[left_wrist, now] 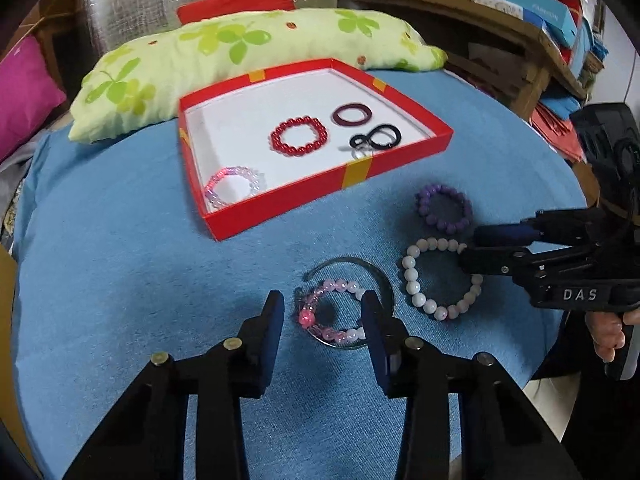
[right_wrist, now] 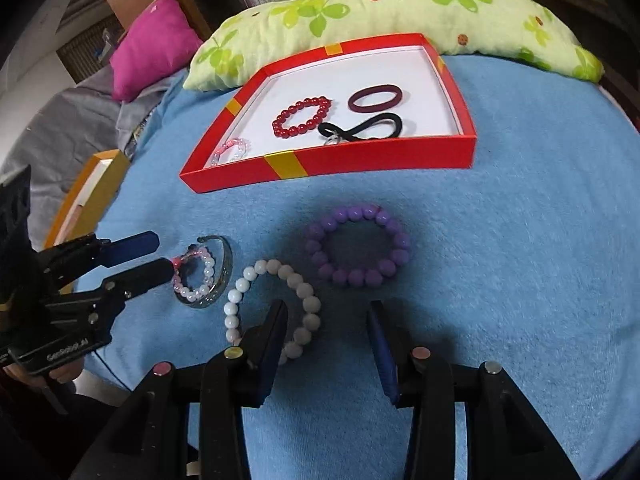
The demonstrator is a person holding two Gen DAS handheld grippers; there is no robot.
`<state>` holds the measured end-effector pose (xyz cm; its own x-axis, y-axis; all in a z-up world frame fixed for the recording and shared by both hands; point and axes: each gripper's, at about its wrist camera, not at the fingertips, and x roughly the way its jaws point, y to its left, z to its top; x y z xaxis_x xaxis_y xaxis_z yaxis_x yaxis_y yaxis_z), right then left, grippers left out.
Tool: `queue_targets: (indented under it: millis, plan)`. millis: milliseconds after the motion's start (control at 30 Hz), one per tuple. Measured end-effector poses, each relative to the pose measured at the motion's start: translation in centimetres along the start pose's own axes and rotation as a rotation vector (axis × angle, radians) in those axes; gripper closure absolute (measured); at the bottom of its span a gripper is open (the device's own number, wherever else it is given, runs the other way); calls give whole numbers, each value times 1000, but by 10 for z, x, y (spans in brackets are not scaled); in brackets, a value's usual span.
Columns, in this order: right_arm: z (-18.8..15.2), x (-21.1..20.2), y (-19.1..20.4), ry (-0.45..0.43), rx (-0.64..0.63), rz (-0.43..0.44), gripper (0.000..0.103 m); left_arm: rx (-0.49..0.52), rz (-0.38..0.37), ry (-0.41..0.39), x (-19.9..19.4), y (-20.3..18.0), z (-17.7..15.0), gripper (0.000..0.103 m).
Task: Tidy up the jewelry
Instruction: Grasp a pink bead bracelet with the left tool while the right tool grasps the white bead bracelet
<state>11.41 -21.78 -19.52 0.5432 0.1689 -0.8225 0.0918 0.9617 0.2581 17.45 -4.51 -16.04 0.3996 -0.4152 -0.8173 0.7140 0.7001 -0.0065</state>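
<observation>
Jewelry is being gathered into the red box (left_wrist: 280, 216), which is lying open on the blue blanket (left_wrist: 120, 260), seemingly so that pieces can be dropped in from above. Four pieces are being kept inside the box: a red bead bracelet (left_wrist: 276, 138) near its middle, a maroon hair band (left_wrist: 337, 116) and a twisted black hair tie (left_wrist: 396, 136) toward its right side, and a clear pink bead bracelet (left_wrist: 214, 186) in its near left corner. A clear glint (left_wrist: 360, 155) beside the black tie is too blurred to be named.

Four pieces are still lying outside, in front of the box's near wall: a purple bead bracelet (right_wrist: 356, 278) closest to that wall, a white bead bracelet (left_wrist: 410, 276) just beyond it, and, further from the box, a pink-and-white bead bracelet (left_wrist: 340, 285) lying inside an open metal bangle (right_wrist: 229, 260).

Counted by kind, five bead bracelets, two hair ties and one bangle are being shown.

The left tool (left_wrist: 322, 308) is being held with its jaws apart, straddling the pink-and-white bracelet; one finger is touching the beads, the other is standing clear, so nothing is being clamped. The right tool (right_wrist: 328, 316) is likewise being held apart, one finger set inside the white bracelet's loop so that one side of the strand lies between the jaws. Both poses are being read as preparation for pinching a strand and lifting it toward the box.
</observation>
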Motion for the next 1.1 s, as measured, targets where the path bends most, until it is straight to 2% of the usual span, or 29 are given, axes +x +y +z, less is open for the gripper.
queue_targets:
  millis: [67,133,167,233,300,367,533,700,800,1100]
  plan:
    - [-1,3,9,-5,-32,-31,70,13,-1,17,4,-1,-1,62]
    - [-4,6,20,0,-104,-70,85,27,1,33,9,-2,-2,62]
    - [-6,7,24,-1,-138,-88,88,32,5,39,10,-2,-2,62]
    - [-10,7,34,-15,-207,-133,89,39,4,46,13,-3,-3,67]
    - [-12,5,36,-20,-238,-140,89,42,0,50,14,-3,-2,72]
    - [-11,2,32,-14,-232,-131,90,47,-2,51,15,-4,-2,72]
    - [-6,-5,10,10,-180,-132,91,63,-10,47,13,-6,-2,85]
    - [0,-15,-20,6,-110,-184,91,99,-15,39,11,-15,-1,85]
    - [2,-14,-33,20,-63,-171,91,108,1,45,15,-17,1,85]
    - [2,-15,-33,22,-78,-187,91,98,-10,67,28,-17,2,85]
